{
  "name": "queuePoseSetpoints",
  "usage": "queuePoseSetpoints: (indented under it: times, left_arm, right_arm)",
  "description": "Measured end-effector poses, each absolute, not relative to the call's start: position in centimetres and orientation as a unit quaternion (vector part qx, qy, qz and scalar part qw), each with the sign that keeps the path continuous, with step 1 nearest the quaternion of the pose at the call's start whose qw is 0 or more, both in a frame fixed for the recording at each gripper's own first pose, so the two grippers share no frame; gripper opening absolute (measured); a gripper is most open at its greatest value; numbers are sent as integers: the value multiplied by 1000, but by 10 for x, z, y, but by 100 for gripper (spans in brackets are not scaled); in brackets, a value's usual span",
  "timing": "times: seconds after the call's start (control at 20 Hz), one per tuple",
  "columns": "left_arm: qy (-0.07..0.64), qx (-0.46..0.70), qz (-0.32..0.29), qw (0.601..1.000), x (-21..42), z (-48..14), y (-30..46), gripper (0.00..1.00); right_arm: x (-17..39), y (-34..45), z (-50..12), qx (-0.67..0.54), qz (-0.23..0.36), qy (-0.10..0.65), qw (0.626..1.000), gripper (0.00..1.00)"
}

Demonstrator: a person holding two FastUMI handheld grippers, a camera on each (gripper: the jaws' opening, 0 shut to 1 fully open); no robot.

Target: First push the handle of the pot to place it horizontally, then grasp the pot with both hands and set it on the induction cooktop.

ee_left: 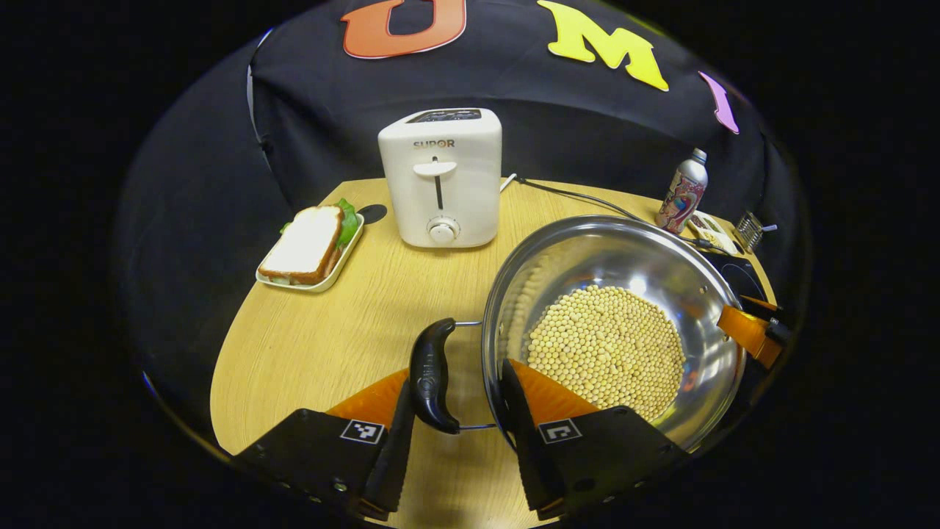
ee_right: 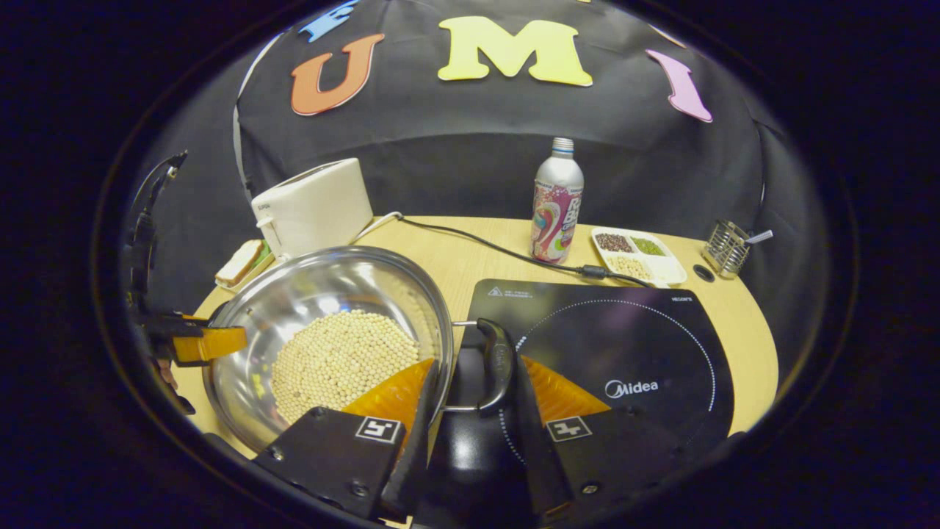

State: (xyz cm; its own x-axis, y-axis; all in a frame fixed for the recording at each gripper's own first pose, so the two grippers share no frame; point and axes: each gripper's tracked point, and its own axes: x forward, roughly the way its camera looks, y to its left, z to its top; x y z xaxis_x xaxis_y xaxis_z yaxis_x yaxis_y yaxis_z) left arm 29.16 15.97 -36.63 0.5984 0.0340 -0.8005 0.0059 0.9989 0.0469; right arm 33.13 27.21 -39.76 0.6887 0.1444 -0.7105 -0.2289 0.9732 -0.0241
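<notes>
A steel pot (ee_left: 587, 257) holding pale beans (ee_left: 606, 349) hangs between both grippers. In the left gripper view, my left gripper (ee_left: 457, 378) is shut on the pot. One finger presses the outside of the black handle (ee_left: 429, 375); the other sits just inside the rim. The right gripper (ee_left: 753, 330) shows at the far handle. In the right gripper view, my right gripper (ee_right: 475, 365) grips the pot (ee_right: 323, 286) the same way over its other handle (ee_right: 498, 364), which lies level above the left edge of the black induction cooktop (ee_right: 624, 345). The left gripper (ee_right: 198, 342) is at the far rim.
A white toaster (ee_left: 440, 176) and a sandwich tray (ee_left: 308, 246) stand at the back left of the wooden table (ee_left: 330, 330). Behind the cooktop are a bottle (ee_right: 557, 202), a divided dish (ee_right: 637, 253), a wire basket (ee_right: 727, 246) and a black cable (ee_right: 477, 242).
</notes>
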Motion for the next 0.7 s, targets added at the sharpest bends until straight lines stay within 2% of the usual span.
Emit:
queuePoseSetpoints:
  times: [0.05,0.15,0.2,0.25,0.3,0.6,0.7]
  left_arm:
    - [448,18,9,894,291,-365,160,61]
    - [447,9,13,894,285,-359,162,61]
    - [445,9,14,895,281,-353,163,61]
    - [441,9,14,897,279,-346,163,70]
    - [436,9,15,900,276,-339,162,61]
    - [424,21,12,906,251,-299,150,61]
    - [423,23,6,906,243,-289,135,70]
  right_arm:
    - [330,275,-396,-50,104,379,918,55]
    - [326,277,-387,-52,109,375,919,58]
    - [324,277,-379,-56,112,371,920,55]
    - [323,277,-369,-59,114,364,923,58]
    - [321,277,-360,-59,115,359,924,55]
    - [301,259,-310,-73,121,351,926,58]
    - [293,245,-298,-75,119,353,925,55]
